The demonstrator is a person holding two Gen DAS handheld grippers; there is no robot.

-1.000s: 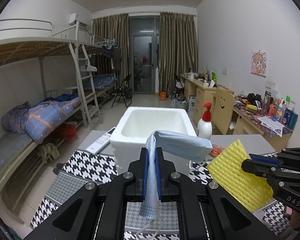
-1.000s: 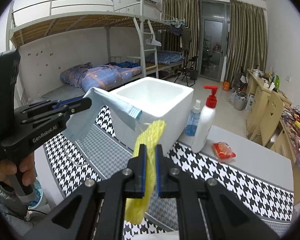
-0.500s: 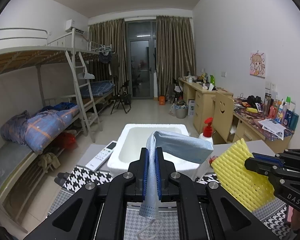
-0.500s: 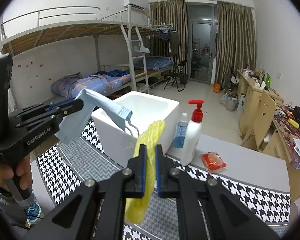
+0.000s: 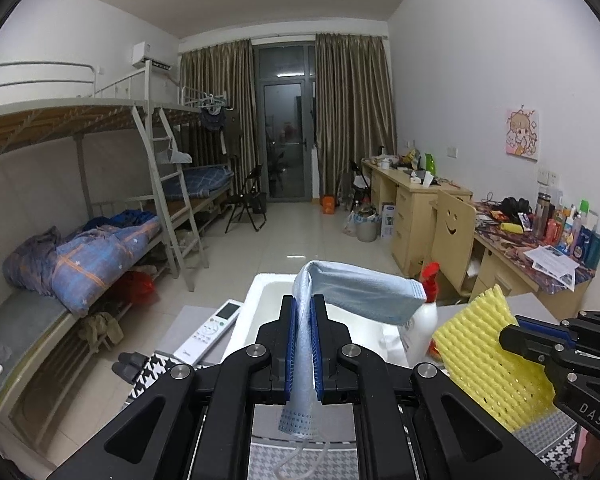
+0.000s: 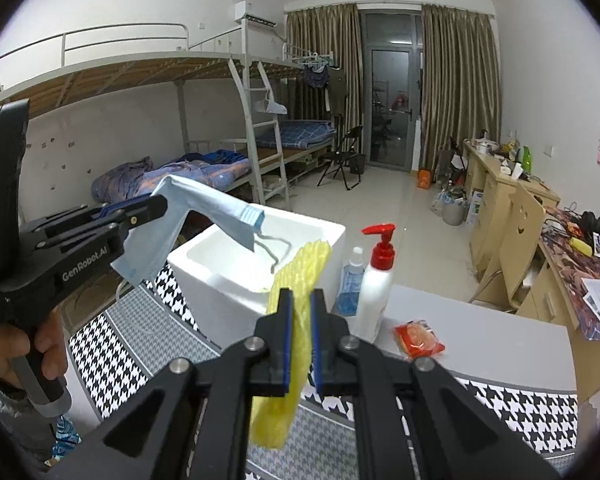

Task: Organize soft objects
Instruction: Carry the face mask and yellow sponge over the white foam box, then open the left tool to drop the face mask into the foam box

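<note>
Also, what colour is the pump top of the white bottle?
Red. The pump top of the white bottle shows best in the right wrist view.

Count: two grippers, left gripper (image 5: 303, 312) and right gripper (image 6: 300, 308). One blue face mask (image 5: 360, 296), one yellow foam net (image 6: 296, 280), one white foam box (image 6: 236, 276). Two bottles: pump bottle (image 6: 374, 292), clear bottle (image 6: 350, 284). One remote (image 5: 212, 330), one red packet (image 6: 418, 338), probably a snack.
</note>
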